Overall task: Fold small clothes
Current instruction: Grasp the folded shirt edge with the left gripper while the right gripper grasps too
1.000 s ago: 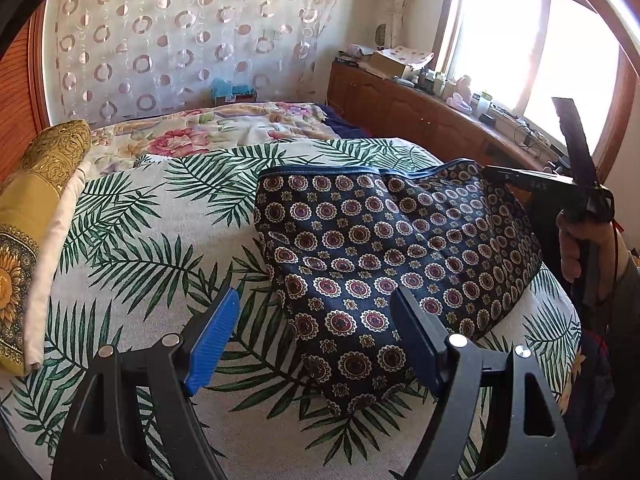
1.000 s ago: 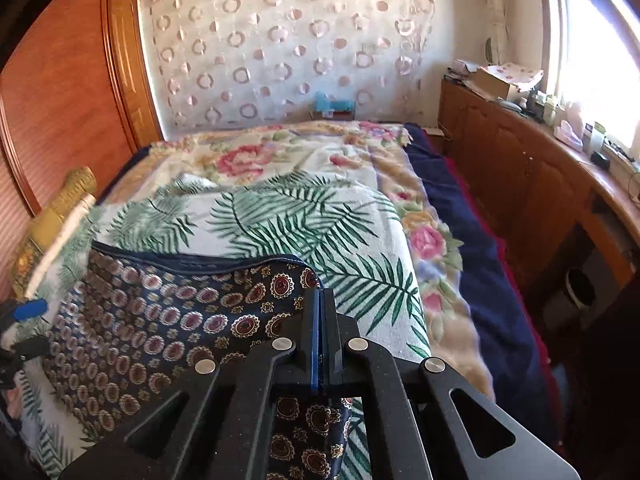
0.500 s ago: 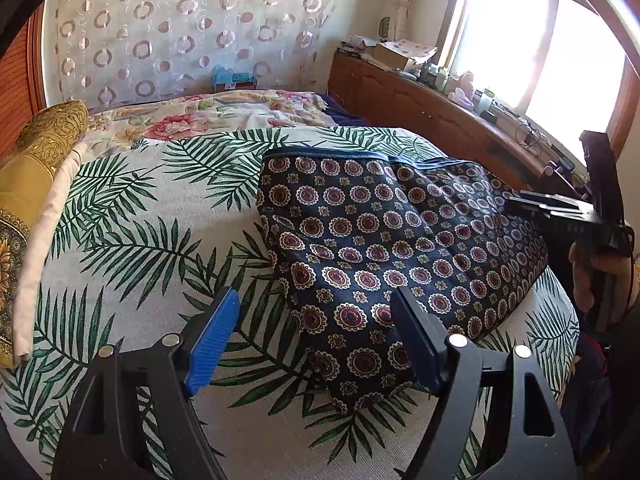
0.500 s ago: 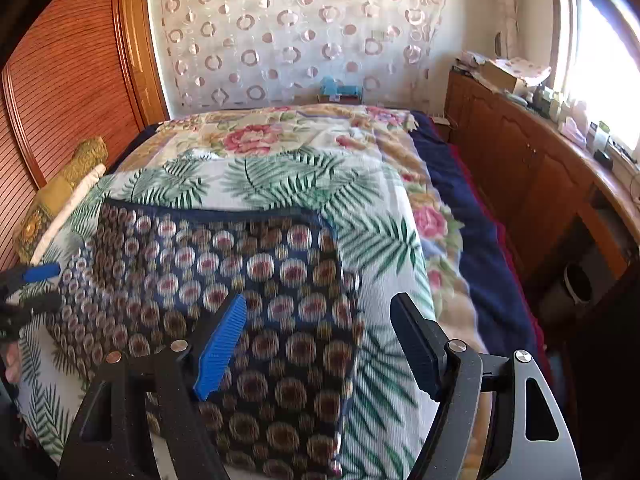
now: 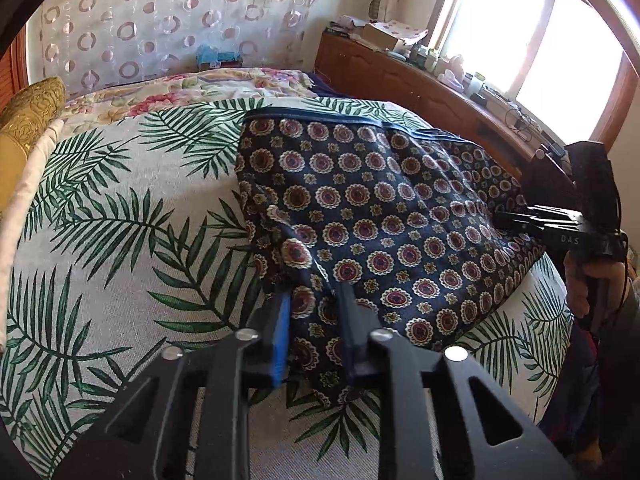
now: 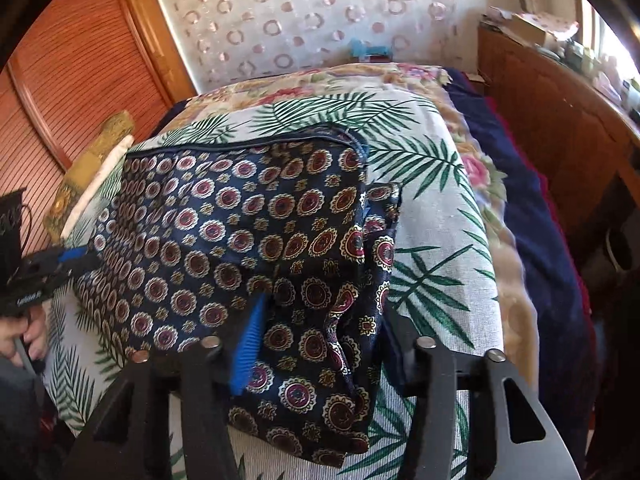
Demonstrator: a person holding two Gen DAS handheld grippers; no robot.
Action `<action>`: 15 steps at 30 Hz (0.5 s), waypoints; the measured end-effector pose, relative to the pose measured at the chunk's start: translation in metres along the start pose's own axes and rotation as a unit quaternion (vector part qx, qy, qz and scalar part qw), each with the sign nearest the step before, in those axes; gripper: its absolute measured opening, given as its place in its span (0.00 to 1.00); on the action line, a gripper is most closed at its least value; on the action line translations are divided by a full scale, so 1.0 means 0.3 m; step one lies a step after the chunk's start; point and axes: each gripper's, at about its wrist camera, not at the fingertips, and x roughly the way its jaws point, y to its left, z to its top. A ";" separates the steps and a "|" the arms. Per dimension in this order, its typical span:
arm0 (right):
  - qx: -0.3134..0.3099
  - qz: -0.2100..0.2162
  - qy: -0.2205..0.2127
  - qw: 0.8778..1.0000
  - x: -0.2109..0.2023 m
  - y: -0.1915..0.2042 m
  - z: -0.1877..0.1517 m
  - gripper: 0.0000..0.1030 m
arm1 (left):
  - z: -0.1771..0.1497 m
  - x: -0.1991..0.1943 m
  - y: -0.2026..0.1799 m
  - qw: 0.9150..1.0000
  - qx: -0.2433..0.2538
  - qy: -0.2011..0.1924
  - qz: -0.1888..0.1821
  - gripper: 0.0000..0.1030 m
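Observation:
A navy garment (image 5: 400, 208) printed with round medallions lies spread on the palm-leaf bed cover (image 5: 120, 240). My left gripper (image 5: 316, 320) is at its near left corner. Its jaws are closing and a bunched fold of the cloth is pinched between the pads. In the right wrist view the garment (image 6: 224, 232) fills the middle, and my right gripper (image 6: 316, 332) straddles its near right corner. Those jaws are also closing, still fairly wide, with loose cloth between them. The cloth hides the right finger; the blue pad (image 6: 248, 344) is blurred.
A yellow pillow (image 5: 28, 128) lies along the bed's left side. A wooden cabinet (image 5: 420, 84) with clutter runs under the window at the right. A wooden wardrobe (image 6: 72, 80) stands at the left. A navy blanket (image 6: 540, 220) hangs off the bed's right edge.
My left jaws went from wide open to pinched on the garment's near corner. My right gripper let go of the cloth, opened wide, sank a little, and now narrows around the right corner.

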 end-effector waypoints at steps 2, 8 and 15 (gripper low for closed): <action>-0.003 0.013 0.003 1.000 -0.005 -0.003 0.000 0.23 | 0.017 -0.001 0.012 1.000 -0.001 0.001 -0.009 0.05; -0.025 0.012 -0.013 1.000 -0.052 0.018 -0.019 0.11 | 0.011 -0.060 0.003 1.000 0.002 -0.013 -0.027 0.03; -0.039 0.023 -0.027 0.999 -0.122 0.034 -0.064 0.10 | -0.007 -0.163 -0.023 0.999 0.009 -0.037 -0.036 0.03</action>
